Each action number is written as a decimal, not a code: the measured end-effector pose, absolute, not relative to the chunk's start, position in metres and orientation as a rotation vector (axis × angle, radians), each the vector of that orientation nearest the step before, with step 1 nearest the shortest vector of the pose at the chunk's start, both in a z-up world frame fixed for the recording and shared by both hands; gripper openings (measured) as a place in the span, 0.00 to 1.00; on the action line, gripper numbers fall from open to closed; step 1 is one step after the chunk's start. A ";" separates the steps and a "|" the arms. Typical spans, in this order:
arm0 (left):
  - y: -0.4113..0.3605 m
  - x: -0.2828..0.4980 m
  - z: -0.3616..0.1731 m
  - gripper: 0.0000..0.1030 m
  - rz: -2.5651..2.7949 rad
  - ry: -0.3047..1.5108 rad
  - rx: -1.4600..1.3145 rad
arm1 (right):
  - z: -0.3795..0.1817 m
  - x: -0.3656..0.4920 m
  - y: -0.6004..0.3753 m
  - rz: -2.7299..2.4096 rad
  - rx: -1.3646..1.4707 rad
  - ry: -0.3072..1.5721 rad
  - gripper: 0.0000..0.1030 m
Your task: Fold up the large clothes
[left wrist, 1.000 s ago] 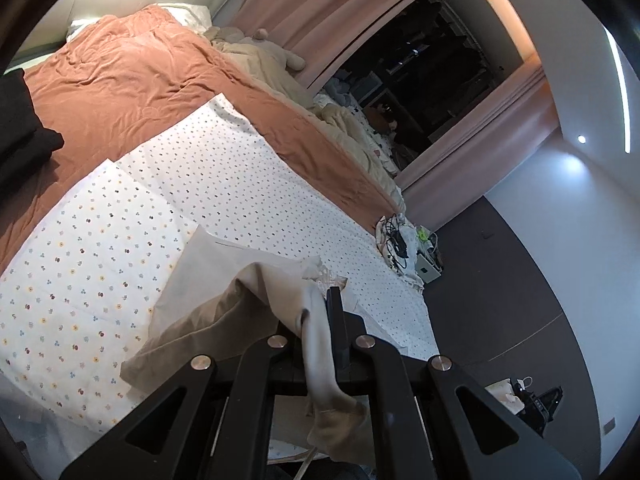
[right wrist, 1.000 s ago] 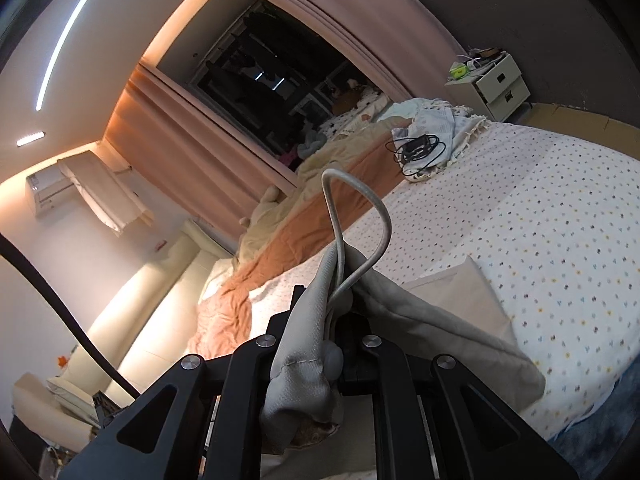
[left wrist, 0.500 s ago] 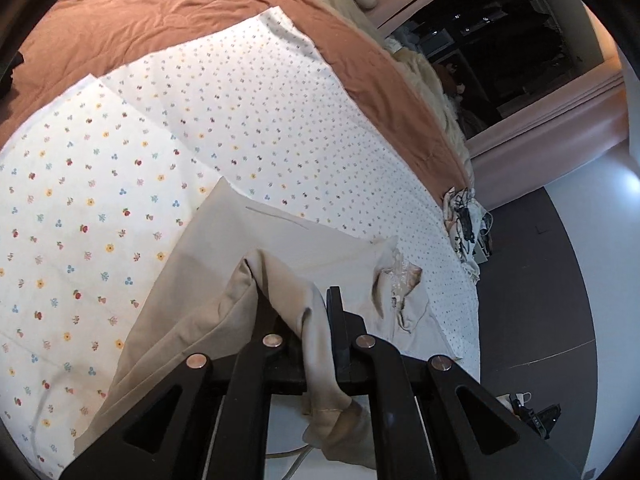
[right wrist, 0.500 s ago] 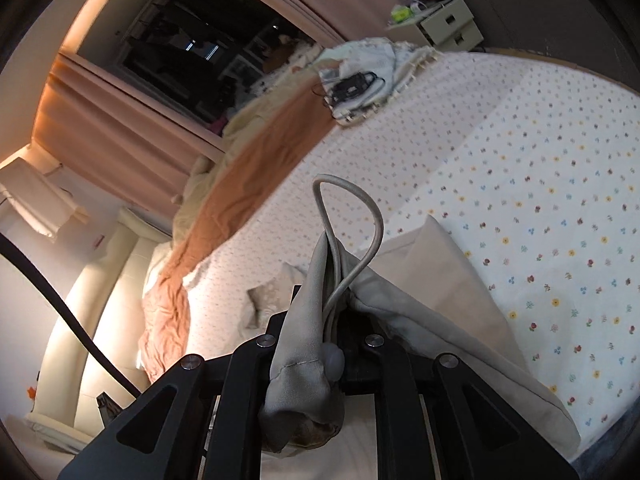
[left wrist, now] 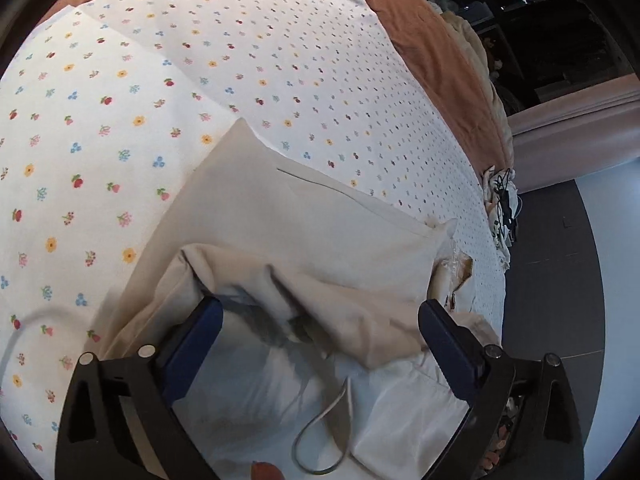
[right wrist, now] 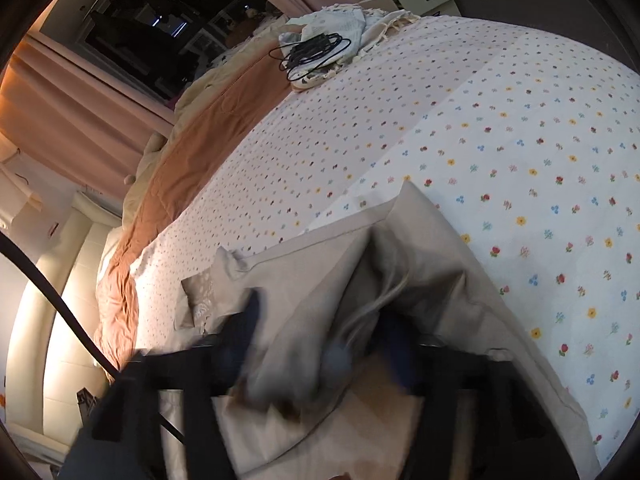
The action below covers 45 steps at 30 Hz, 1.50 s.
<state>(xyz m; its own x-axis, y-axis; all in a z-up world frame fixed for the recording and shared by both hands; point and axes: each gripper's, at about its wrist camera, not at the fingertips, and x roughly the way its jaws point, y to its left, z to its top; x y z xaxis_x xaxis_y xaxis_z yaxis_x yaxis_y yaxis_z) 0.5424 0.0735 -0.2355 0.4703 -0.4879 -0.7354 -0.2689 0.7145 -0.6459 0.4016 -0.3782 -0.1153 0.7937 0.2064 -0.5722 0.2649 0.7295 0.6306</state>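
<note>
A flower-print bed (left wrist: 120, 128) filled both views. The left tool (left wrist: 320, 316) had just sprung wide, freeing the beige trousers (left wrist: 304, 232) at twelve o'clock. The right tool (right wrist: 320, 332), blurred, had just spread too, cloth lying loose between its pads so the fold could settle.

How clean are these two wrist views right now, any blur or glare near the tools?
Left wrist view: sharp, evenly lit; left tool open over the beige garment. Right wrist view: right tool and nearby cloth smeared by motion blur, its jaws having just opened; floral sheet crisp; warm light at left.
</note>
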 end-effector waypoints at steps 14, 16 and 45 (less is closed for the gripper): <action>0.107 0.474 -0.170 0.97 -0.091 0.939 -0.734 | -0.077 0.376 -0.327 0.068 0.522 0.706 0.87; 0.117 0.459 -0.166 0.97 -0.087 0.917 -0.733 | -0.071 0.372 -0.320 0.077 0.502 0.692 0.87; 0.183 0.321 -0.223 0.70 0.032 0.860 -0.879 | -0.113 0.489 -0.136 0.141 0.104 1.049 0.47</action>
<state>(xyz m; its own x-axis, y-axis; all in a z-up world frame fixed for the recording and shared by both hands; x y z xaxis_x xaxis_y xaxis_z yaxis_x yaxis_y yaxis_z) 0.3210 0.1831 -0.2235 0.6744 -0.3077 -0.6712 -0.3573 0.6595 -0.6613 0.4887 -0.1357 -0.1134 0.4905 0.1654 -0.8556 -0.0658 0.9861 0.1529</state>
